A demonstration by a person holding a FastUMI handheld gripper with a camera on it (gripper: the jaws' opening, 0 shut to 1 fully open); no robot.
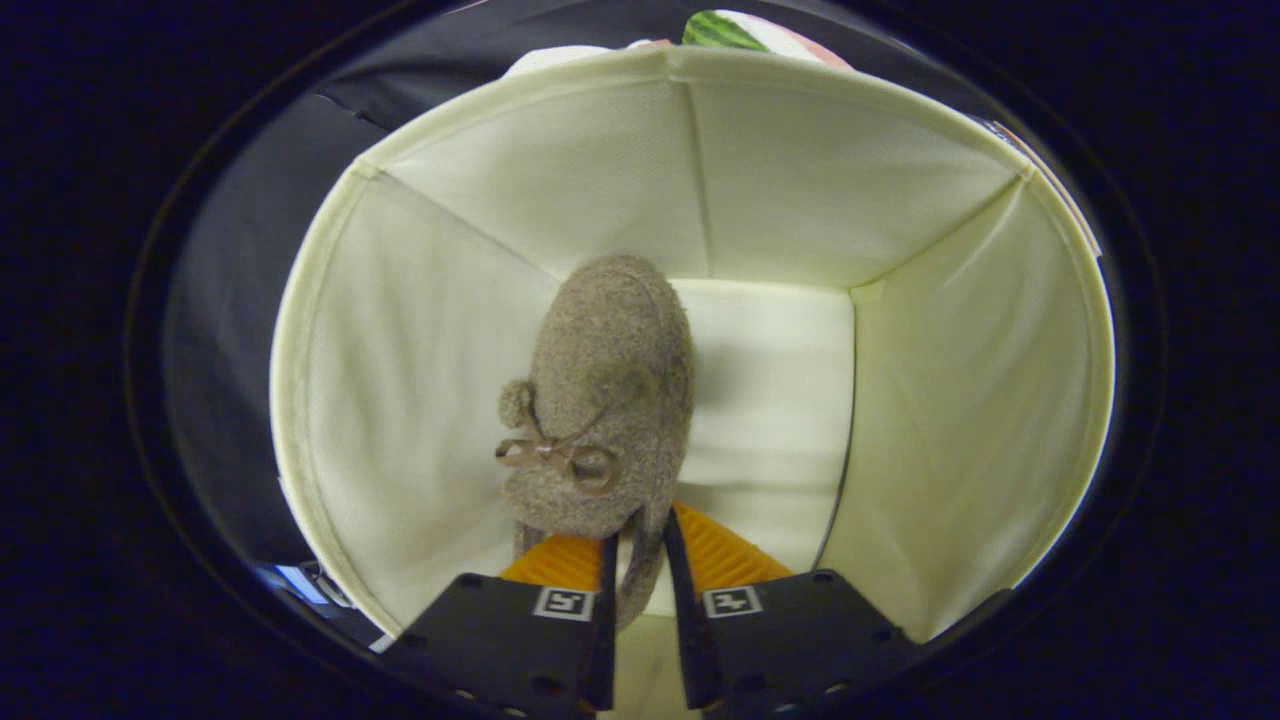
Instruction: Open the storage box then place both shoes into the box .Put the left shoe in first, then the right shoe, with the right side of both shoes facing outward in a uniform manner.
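**Shoe being lowered into open storage box**

Gripper [645, 590] fingers, nearest the camera, are pinching the heel edge of a fuzzy brown shoe [610, 400], both pressing on it. It is hanging toe-down inside the cream fabric storage box [420, 380], toward the left wall, its little bow facing the camera. Judging from this, letting go too soon is risking the shoe toppling or twisting, leaving the wrong side facing outward.

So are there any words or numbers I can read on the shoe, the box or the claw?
No readable words or numbers.
Shoe, held by the claw inside the box: no writing, just a small bow.
Box: plain walls.
Two square marker stickers on the claw: patterns, not letters.
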